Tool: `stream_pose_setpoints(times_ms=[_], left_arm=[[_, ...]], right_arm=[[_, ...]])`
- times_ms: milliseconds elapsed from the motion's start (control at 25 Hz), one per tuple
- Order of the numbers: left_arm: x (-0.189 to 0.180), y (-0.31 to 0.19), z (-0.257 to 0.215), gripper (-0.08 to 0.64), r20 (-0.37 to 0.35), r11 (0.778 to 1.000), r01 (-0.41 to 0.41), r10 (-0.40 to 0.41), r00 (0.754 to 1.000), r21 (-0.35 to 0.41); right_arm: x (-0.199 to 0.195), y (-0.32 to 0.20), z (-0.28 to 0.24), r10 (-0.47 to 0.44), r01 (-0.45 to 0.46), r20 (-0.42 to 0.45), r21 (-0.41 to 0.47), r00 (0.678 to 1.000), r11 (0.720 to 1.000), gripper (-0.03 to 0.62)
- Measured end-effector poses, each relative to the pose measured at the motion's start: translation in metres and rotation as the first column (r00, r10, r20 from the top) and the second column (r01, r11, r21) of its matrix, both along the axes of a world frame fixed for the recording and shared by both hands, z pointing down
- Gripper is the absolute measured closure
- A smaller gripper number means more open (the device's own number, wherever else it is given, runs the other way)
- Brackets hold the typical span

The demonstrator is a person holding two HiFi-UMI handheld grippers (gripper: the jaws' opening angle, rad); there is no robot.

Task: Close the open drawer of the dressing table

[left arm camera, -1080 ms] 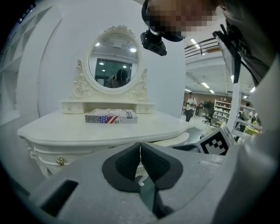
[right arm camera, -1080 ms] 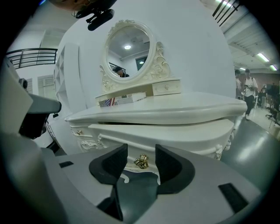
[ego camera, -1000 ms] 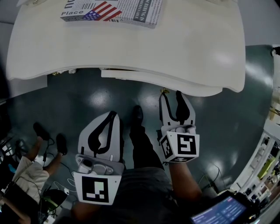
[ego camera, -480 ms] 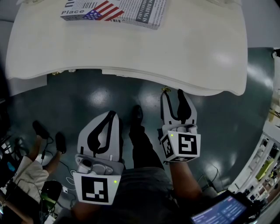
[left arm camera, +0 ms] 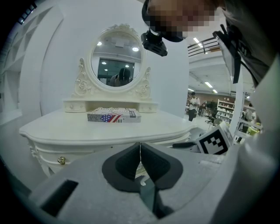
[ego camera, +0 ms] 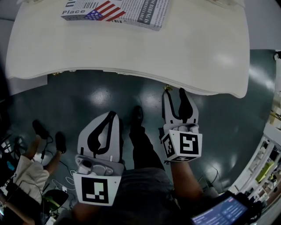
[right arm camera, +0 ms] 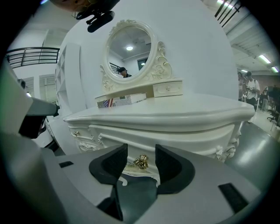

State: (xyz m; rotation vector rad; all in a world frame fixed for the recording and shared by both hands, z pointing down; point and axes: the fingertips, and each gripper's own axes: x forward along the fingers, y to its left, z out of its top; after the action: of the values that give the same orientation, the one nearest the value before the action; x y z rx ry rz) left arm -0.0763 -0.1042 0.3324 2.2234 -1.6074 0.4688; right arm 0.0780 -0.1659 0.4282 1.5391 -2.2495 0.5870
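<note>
The white dressing table (ego camera: 131, 44) fills the top of the head view. Its drawer front (right arm camera: 188, 139) sits just under the tabletop edge, nearly flush in the head view. The drawer's brass knob (right arm camera: 141, 162) lies between the jaws of my right gripper (right arm camera: 141, 151), which are open and do not touch it. From above, the right gripper (ego camera: 172, 93) points at the same knob (ego camera: 166, 88) under the table edge. My left gripper (ego camera: 112, 116) hangs lower and further left, away from the table. Its jaws are shut with nothing between them (left arm camera: 140, 151).
A folded newspaper (ego camera: 115, 11) lies at the back of the tabletop below an oval mirror (left arm camera: 116, 59). My own leg and shoe (ego camera: 138, 115) stand between the grippers. Another person's feet (ego camera: 41, 131) are at the left, and shelving (ego camera: 268, 158) at the right.
The drawer, which stuck out from under the tabletop a second ago, has slid in almost flush. My right gripper moved forward with it. The left gripper stayed put.
</note>
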Motion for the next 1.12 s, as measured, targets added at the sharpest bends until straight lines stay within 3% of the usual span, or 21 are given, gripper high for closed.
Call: stream_pose_setpoints(times_ms=[1120], left_arm=[[-0.008, -0.008, 0.006, 0.541, 0.005, 1.000, 0.024, -0.024, 1.000, -0.008]], right_arm=[[-0.002, -0.022, 0.001, -0.009, 0.010, -0.010, 0.026, 1.000, 1.000, 0.408]])
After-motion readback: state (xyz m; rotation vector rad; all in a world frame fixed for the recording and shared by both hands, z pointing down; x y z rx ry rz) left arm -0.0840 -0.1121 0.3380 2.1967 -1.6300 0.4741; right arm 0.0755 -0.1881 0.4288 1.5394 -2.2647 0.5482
